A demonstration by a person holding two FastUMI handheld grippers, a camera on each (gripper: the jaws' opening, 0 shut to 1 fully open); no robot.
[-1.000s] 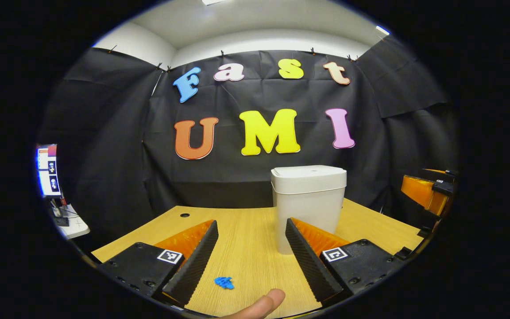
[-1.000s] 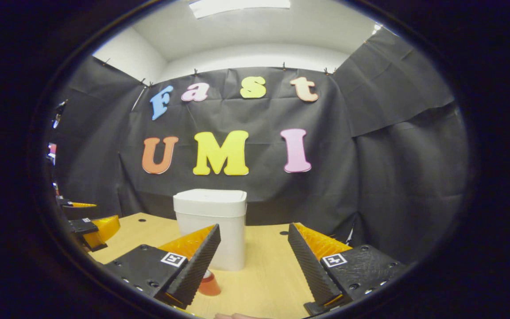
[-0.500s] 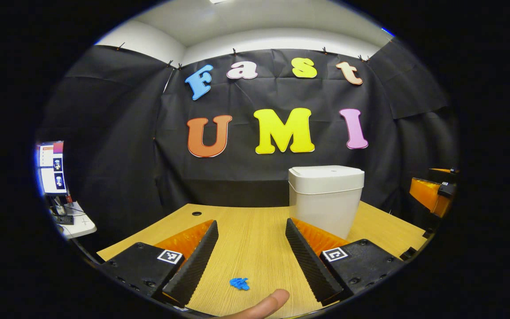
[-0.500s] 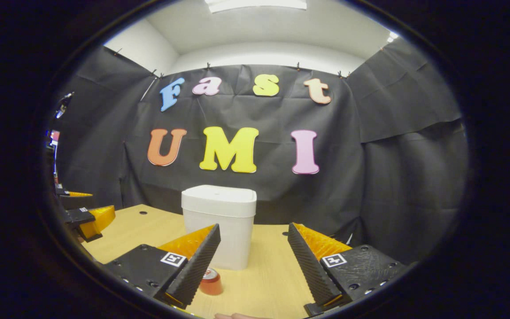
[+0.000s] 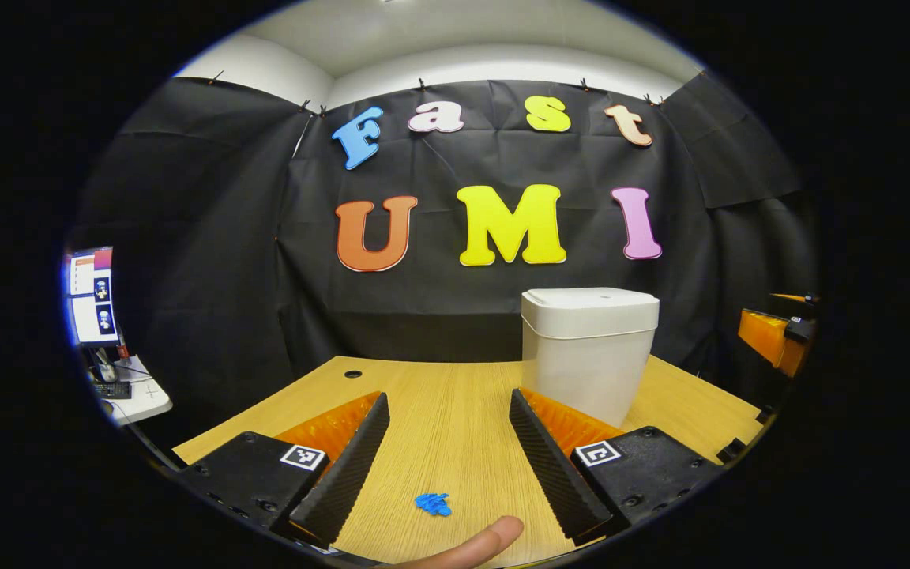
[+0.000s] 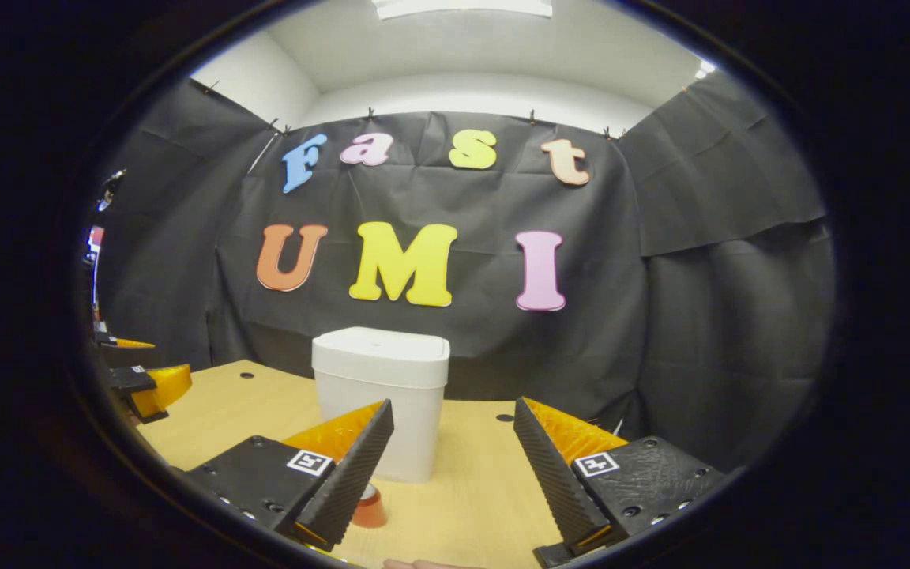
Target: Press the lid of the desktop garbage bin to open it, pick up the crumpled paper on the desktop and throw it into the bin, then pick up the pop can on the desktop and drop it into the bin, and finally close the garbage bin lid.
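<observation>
The white garbage bin [image 5: 589,348] stands on the wooden desk [image 5: 439,419] with its lid down, right of centre in the left gripper view. A small blue crumpled paper [image 5: 433,503] lies on the desk below my left gripper [image 5: 447,401], which is open and holds nothing. In the right gripper view the bin [image 6: 380,395] stands just behind the left finger. An orange-red pop can [image 6: 368,508] stands in front of the bin, partly hidden by that finger. My right gripper [image 6: 453,407] is open and holds nothing.
A person's fingertip [image 5: 475,544] shows at the bottom edge. The right gripper [image 5: 775,340] hovers at the desk's far right, the left gripper [image 6: 147,387] at the far left. A monitor [image 5: 92,296] stands beyond the desk's left side. The black cloth wall is close behind the bin.
The left gripper view has swung a little left, so the bin sits further right in it. The right gripper view barely shifted. Both grippers stayed open.
</observation>
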